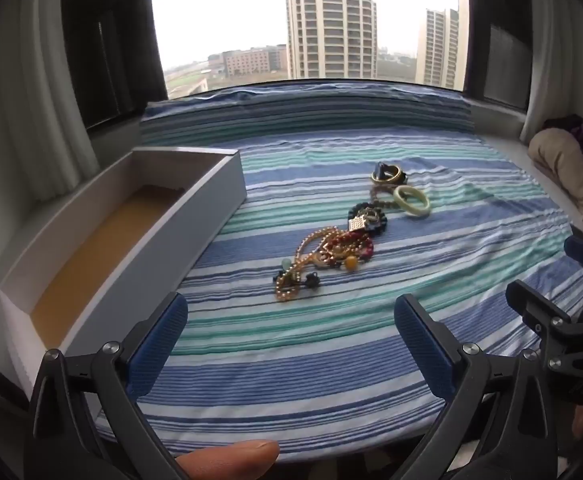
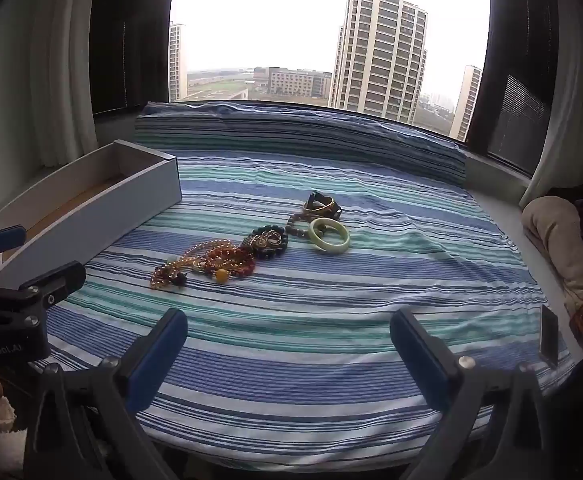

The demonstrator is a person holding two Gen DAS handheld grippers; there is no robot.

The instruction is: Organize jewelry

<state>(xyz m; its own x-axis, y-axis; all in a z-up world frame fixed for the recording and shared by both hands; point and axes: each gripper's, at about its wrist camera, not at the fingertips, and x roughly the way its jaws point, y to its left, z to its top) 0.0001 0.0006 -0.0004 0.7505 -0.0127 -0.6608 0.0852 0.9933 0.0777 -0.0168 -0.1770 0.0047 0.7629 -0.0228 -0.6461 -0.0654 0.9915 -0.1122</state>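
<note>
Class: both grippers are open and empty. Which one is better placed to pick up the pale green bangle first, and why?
Probably the right gripper: the green bangle lies on the pile's right end, farthest from the box beside the left gripper.

A long open box [image 1: 139, 216] lies on the left of the striped cloth [image 1: 331, 340], running from near to far. To its right, mid-cloth, a heap of bead strands [image 1: 323, 256] lies nearest, a beaded bracelet [image 1: 367, 216] just behind it, then a bangle [image 1: 411, 200] to the right and a watch [image 1: 387, 174] farthest. A pillow [image 1: 567, 176] sits off the cloth's right edge.
</note>
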